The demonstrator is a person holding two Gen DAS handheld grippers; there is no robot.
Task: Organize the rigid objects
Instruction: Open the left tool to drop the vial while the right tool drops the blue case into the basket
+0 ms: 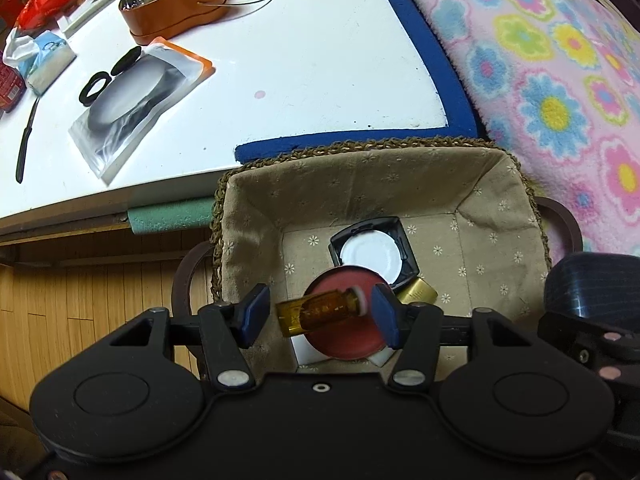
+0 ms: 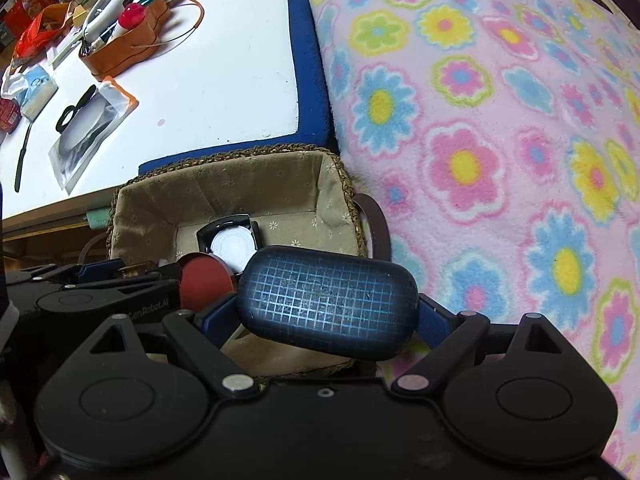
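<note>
A cloth-lined woven basket sits below the table edge, also in the right wrist view. Inside lie a black square case with a white disc, a red round lid and a gold object. My left gripper hangs over the basket with its jaws apart; a small amber bottle lies blurred between the fingers, touching only the right pad. My right gripper is shut on a dark blue grid-patterned oval case, held at the basket's right edge.
A white table with a blue border carries an orange box of items, a plastic pouch with black rings, a tissue pack and a black pen. A pink flowered blanket lies to the right.
</note>
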